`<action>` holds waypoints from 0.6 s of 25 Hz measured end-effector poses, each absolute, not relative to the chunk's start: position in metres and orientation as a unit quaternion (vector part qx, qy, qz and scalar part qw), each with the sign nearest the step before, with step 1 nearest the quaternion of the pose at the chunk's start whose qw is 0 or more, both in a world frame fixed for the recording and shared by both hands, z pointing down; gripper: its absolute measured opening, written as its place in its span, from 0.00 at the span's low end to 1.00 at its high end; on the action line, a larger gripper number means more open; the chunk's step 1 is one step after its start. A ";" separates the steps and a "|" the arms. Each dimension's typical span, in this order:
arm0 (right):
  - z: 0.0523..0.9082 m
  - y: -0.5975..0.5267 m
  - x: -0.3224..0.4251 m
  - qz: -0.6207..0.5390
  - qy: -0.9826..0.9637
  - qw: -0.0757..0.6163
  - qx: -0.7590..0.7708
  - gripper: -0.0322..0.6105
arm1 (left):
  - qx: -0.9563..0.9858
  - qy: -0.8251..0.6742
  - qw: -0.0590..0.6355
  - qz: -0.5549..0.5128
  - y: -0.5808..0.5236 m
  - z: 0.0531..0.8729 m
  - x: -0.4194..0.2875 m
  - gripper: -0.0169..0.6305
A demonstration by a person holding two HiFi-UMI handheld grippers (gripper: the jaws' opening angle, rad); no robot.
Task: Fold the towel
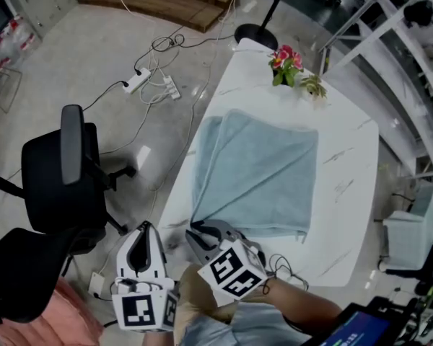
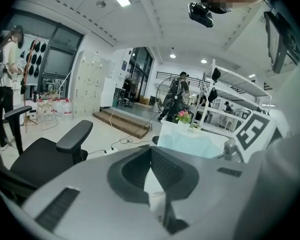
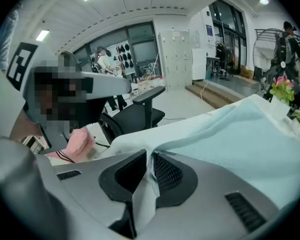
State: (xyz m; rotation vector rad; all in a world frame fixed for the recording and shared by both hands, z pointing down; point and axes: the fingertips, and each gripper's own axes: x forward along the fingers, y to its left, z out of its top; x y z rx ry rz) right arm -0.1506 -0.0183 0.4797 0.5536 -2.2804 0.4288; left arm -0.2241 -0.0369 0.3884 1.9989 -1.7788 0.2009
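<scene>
the towel point(image 1: 256, 175) lies in the middle of the frame on the white table point(image 1: 346, 193). it is pale blue, soft and fuzzy, and looks folded once, since a layer peeks out along its left side. the right gripper point(image 1: 200, 231) sits at the towel's lower left corner, its jaws pinched on the cloth. i think it holds a corner because that is the easy spot to lift for the next fold. the left gripper point(image 1: 146, 229) hangs at the lower left, off the table edge, jaws pressed together with nothing in them. the table top is smooth and shiny like stone.
</scene>
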 end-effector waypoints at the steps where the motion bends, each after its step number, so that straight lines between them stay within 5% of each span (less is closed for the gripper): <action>1: 0.485 -0.019 -0.153 0.165 -0.888 0.373 0.212 0.16 | 0.725 -0.646 0.229 0.074 -0.036 0.391 -0.225 0.04; 3: 0.486 -0.014 -0.156 0.164 -0.891 0.379 0.190 0.19 | 0.724 -0.645 0.232 0.078 -0.035 0.397 -0.223 0.04; 6: 0.468 0.010 -0.154 0.202 -0.894 0.374 0.142 0.38 | 0.726 -0.640 0.237 0.078 -0.037 0.399 -0.215 0.04; 15: 0.386 0.008 -0.111 0.182 -0.932 0.307 0.058 0.38 | 0.748 -0.610 0.250 0.077 -0.050 0.398 -0.172 0.04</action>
